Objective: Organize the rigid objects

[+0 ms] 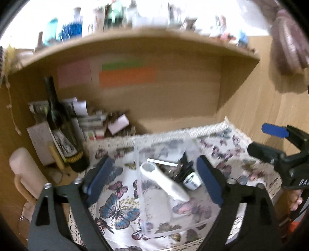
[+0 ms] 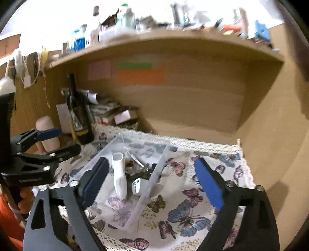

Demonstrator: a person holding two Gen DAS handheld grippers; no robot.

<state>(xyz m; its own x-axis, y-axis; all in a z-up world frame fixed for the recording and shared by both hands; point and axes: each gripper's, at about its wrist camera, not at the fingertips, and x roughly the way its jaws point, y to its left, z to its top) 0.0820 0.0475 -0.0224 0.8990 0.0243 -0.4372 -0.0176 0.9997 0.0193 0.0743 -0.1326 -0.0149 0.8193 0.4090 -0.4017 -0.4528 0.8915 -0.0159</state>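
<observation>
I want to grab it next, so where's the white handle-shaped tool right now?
The white tool lies inside the clear plastic bin on the butterfly cloth, at the bin's left side beside small dark items, right of the dark bottle.

Shelf-top clutter (image 1: 119, 17) is blurred; bin's small items (image 2: 141, 168) indistinct.

Little was legible. On the right gripper (image 1: 278, 142), at right edge of the left wrist view, white letters "DA" showed on its black body, rest cut off. In the right wrist view the left gripper (image 2: 46, 146), at mid left, had a pale embossed word on its body, too blurred to read. The dark bottle (image 2: 78, 114), upper left, bore yellow letters ending approx. "…NDO" on its lower band; its label was unreadable. Small white cylinder (image 1: 191, 181) in the clear bin (image 1: 143, 212) had dark marks, illegible.
</observation>
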